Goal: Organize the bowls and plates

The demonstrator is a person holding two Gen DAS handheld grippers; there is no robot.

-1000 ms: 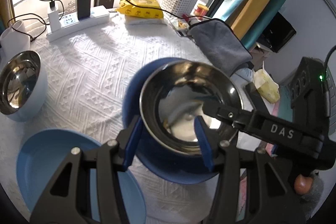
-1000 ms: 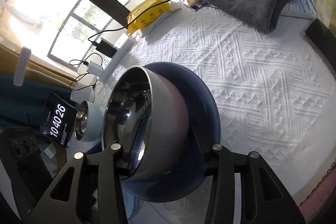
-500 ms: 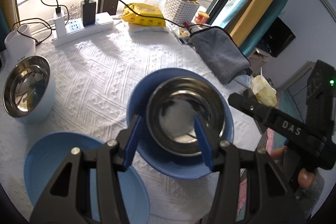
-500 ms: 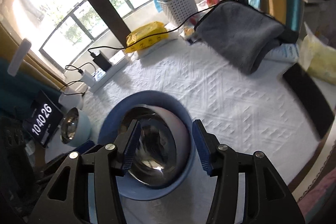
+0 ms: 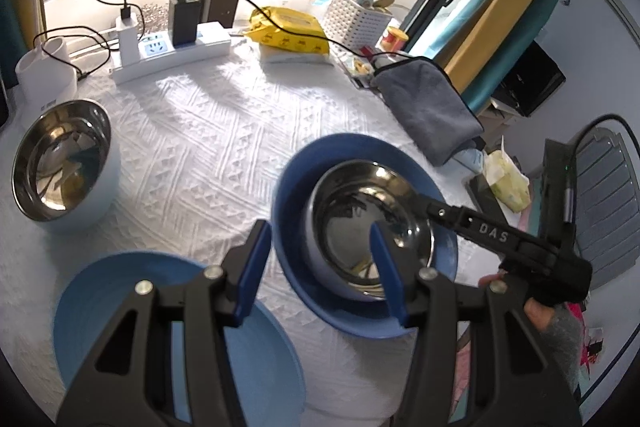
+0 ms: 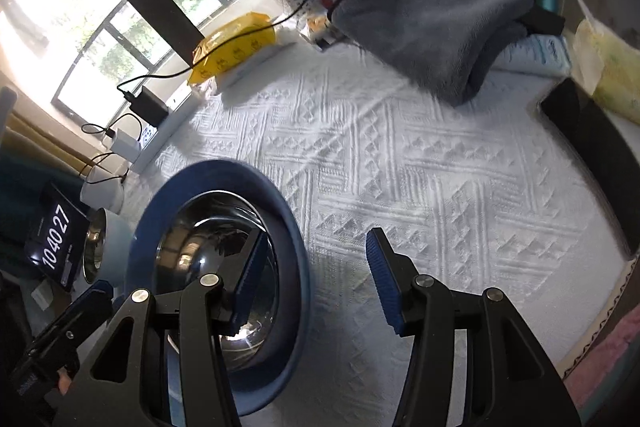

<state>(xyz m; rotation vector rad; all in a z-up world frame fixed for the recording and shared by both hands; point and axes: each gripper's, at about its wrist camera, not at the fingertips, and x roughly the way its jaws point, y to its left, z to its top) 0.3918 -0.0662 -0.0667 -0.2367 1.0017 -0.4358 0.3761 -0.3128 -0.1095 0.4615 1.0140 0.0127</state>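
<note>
The steel bowl [image 5: 370, 231] sits inside the dark blue plate [image 5: 292, 187] near the middle of the white patterned tablecloth [image 5: 208, 147]; that pair looks done, and what the coming move turns on is where the loose pieces lie from each hand; the second steel bowl [image 5: 60, 163], in its pale outer shell, stands far to the left of the stacked pair and well apart from it, just in front of a white mug [image 5: 46, 71], while the light blue plate [image 5: 100, 307] lies near the table's front edge, directly under the left gripper [image 5: 320, 267]; the left gripper hangs released, its blue pads wide with nothing between them, and it points down and forward toward the near rim of the dark plate; the right gripper [image 6: 316, 279] is likewise empty, its jaws having just been opening with no object between the pads, its left finger over the stacked bowl's right rim, its right finger over bare cloth; so both loose pieces lie on the left side, and I judge the left hand the nearer to each; a round bowl offers no long axis, so the approach would turn on which rim section faces the pads.
</note>
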